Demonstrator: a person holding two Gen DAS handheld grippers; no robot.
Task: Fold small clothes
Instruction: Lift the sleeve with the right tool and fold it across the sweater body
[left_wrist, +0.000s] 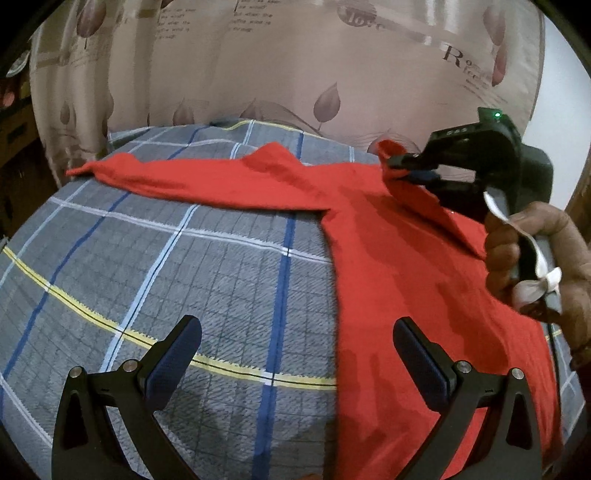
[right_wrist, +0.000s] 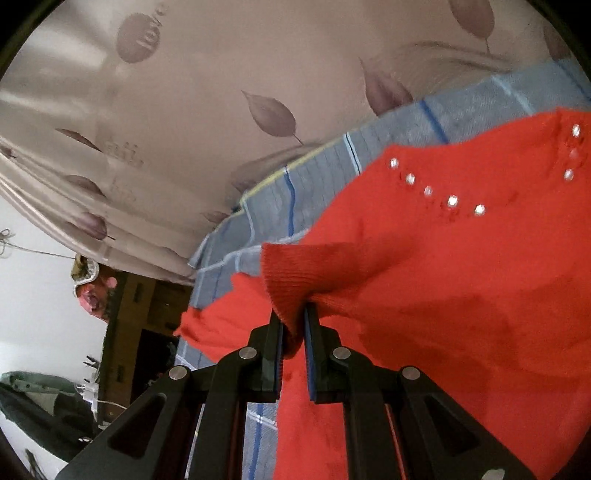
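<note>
Fingers on the left gripper are spread wide with nothing between them, hovering over bare plaid bed just beside the one red knit sweater. Right gripper is pinched tight on a ribbed cuff. One sleeve stretches toward the bed's far edge, by the leaf-print curtain.

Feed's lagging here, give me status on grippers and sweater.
Left gripper open, empty. Right gripper shut on sweater cuff, sleeve lifted. Nothing in the way.
</note>
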